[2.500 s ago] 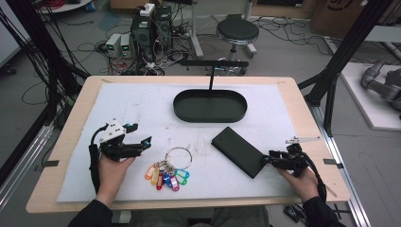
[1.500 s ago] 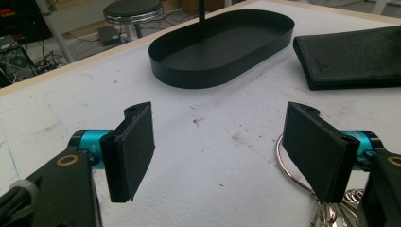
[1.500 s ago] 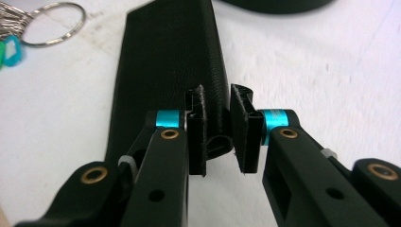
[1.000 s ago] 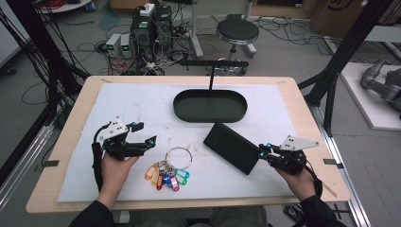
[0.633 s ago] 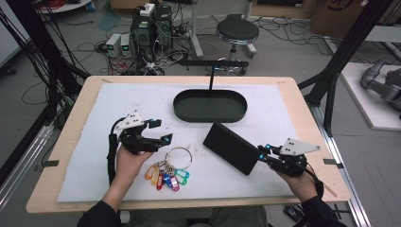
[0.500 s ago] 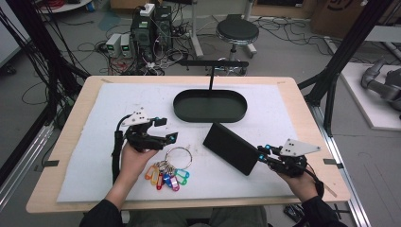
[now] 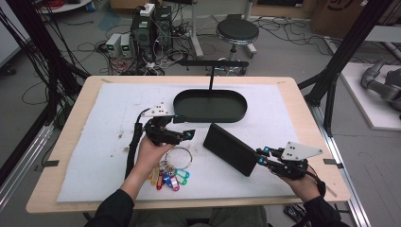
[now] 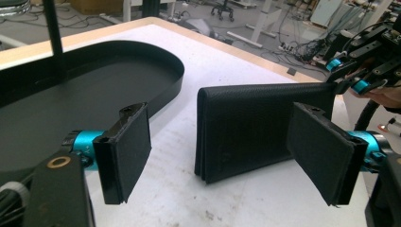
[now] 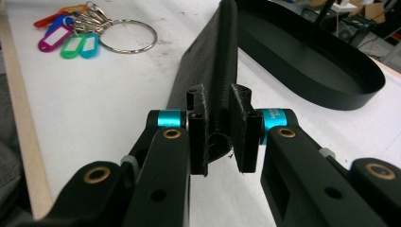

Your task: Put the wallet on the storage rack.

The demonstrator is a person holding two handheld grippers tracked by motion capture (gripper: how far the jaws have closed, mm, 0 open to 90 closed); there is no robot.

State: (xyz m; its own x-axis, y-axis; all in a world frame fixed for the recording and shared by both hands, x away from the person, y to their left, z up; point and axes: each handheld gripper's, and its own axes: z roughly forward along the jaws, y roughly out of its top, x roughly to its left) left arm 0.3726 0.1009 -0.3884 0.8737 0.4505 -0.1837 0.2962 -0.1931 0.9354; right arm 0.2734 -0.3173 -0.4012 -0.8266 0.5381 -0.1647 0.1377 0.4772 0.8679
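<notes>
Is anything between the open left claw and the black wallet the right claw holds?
Nothing visible. The left claw is open facing the wallet, with bare white mat between. The right claw grips its far end.

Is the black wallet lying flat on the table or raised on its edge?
Raised on its edge. The wallet is closed and clamped in the right hand-held gripper, its lower long edge on the white mat.

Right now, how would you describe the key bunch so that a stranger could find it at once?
On the white mat, look at the near edge, in front of the black tray. The keys lie just under the left gripper, left of the black wallet. They alone are colourful: bright tags on a metal ring.
</notes>
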